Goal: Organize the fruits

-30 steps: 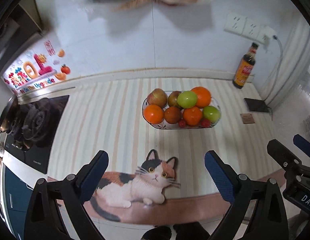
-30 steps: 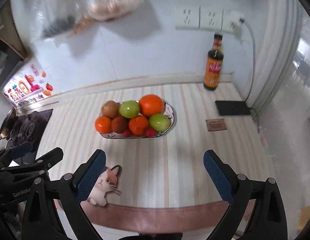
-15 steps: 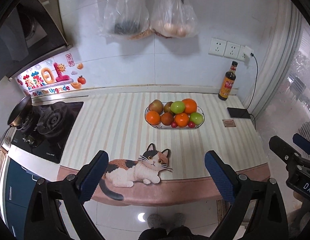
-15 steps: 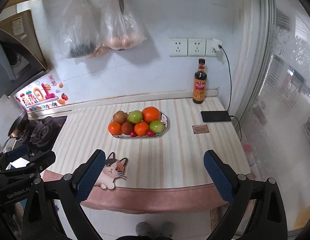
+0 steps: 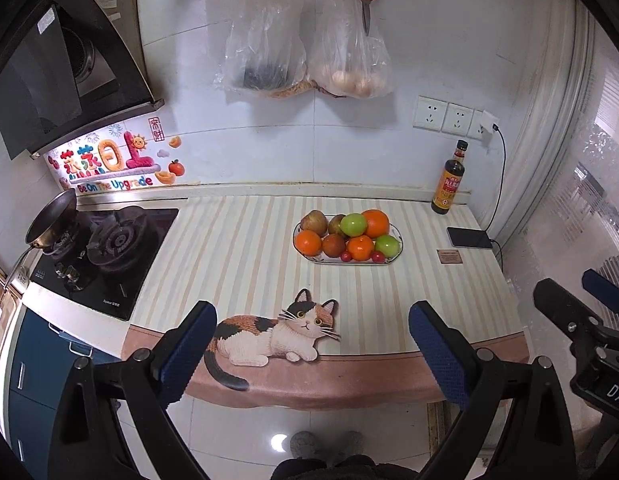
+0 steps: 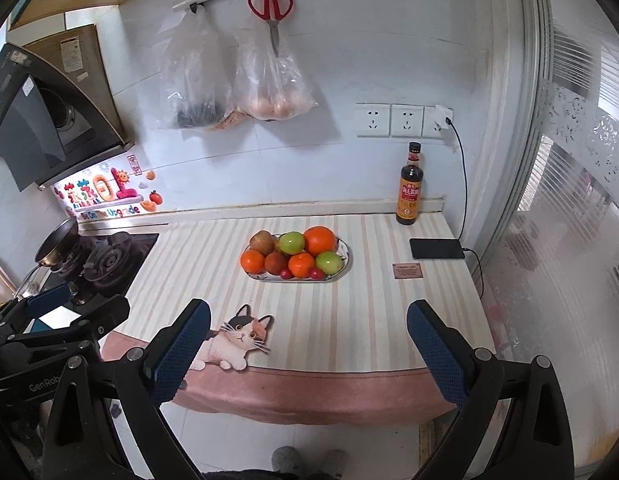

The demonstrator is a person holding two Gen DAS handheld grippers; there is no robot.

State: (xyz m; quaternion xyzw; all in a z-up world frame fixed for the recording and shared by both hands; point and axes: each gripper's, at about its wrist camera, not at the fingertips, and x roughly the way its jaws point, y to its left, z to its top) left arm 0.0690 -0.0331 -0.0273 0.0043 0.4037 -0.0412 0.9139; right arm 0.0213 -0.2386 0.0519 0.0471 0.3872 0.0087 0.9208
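Pulled well back from counter vs a sec ago, left gripper (image 5: pixel 309 332) & right gripper (image 6: pixel 307 330) both spread wide, holding nothing. Fruit all piled on plate (image 6: pixel 343 270) mid-counter, so job prob. done. Counted: 3 oranges (image 6: pixel 319 240), 2 green apples (image 6: pixel 291 242), 2 cherry tomatoes (image 6: pixel 286 274), approx. 3 brownish fruits (image 6: pixel 262 241).

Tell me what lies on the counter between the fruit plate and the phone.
In the right wrist view, only a small brown card lies between the fruit plate and the phone; otherwise bare striped counter.
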